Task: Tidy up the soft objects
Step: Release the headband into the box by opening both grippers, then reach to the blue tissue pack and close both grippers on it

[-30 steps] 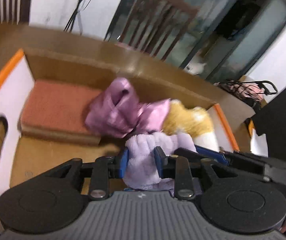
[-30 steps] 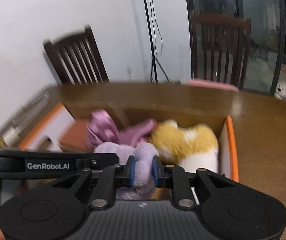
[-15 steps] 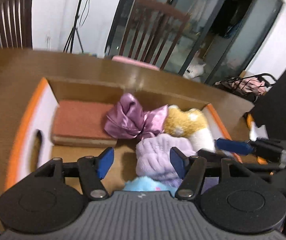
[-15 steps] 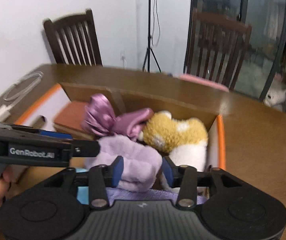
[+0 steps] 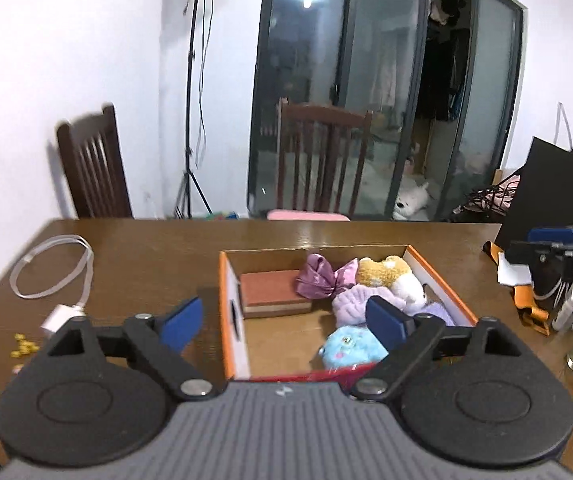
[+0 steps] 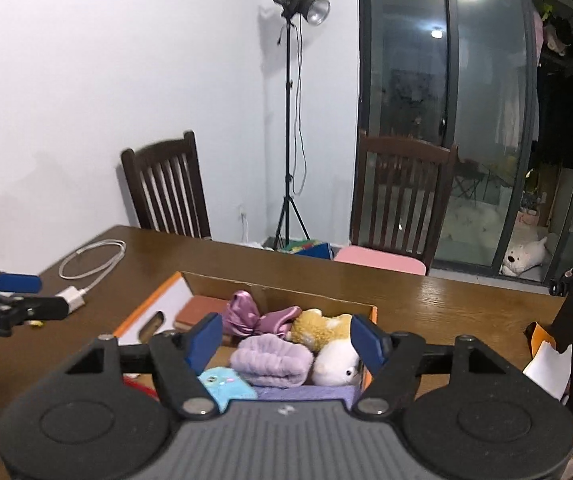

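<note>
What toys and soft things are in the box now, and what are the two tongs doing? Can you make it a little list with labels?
Box: orange-edged cardboard box on the wooden table
Far left inside: brown folded cloth
Far middle: shiny purple bow
Right side: yellow and white plush
Middle: lilac fluffy cloth
Near side: blue plush
Left tongs: open, holding nothing, jaws just been opening
Right tongs: open, holding nothing, jaws just been opening
On the table outside the box: white cable

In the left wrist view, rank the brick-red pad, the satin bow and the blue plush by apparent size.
1. brick-red pad
2. satin bow and blue plush: look alike; the plush lies nearer the camera, so unranked.
</note>
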